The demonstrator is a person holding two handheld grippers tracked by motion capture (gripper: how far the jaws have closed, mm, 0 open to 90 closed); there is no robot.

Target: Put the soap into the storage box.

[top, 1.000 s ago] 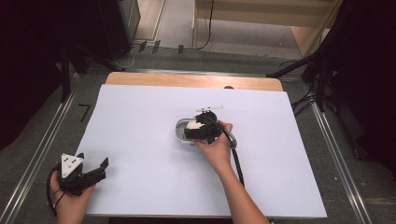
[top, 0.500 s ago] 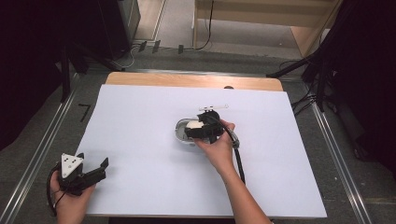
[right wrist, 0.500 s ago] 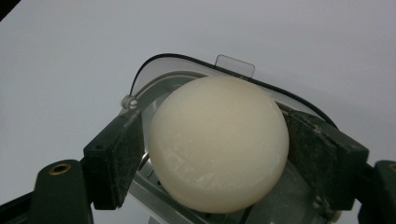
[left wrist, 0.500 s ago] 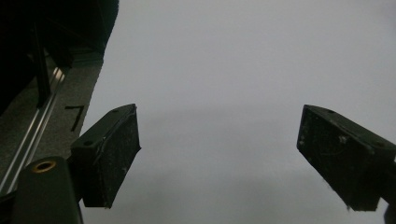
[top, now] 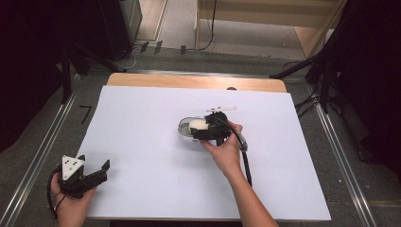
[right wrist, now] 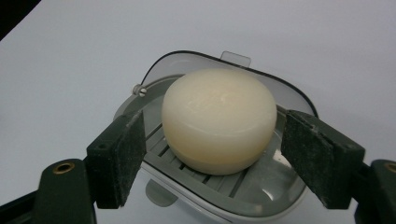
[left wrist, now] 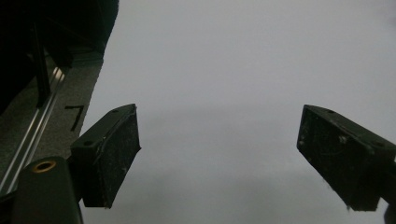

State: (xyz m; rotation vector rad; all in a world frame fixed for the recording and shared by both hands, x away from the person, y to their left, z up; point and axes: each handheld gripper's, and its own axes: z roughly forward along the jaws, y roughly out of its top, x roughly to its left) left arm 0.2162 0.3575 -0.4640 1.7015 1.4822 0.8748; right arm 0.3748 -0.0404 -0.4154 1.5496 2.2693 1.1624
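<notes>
Resting in soap dish (right wrist: pixel 261 196) | soap (right wrist: pixel 218 119) between right gripper (right wrist: pixel 224 158) fingers | spread, not touching

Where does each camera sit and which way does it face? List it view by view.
High view: above the table's near side, looking forward and down; both forearms, left gripper, right gripper.
Left gripper view: on that gripper, facing bare white sheet between open jaws.
Right gripper view: faces soap in its dish.
High and right gripper views share soap and dish.

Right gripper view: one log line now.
right gripper jaws just closing astride round cream soap bar in grey plastic dish | left gripper open
</notes>
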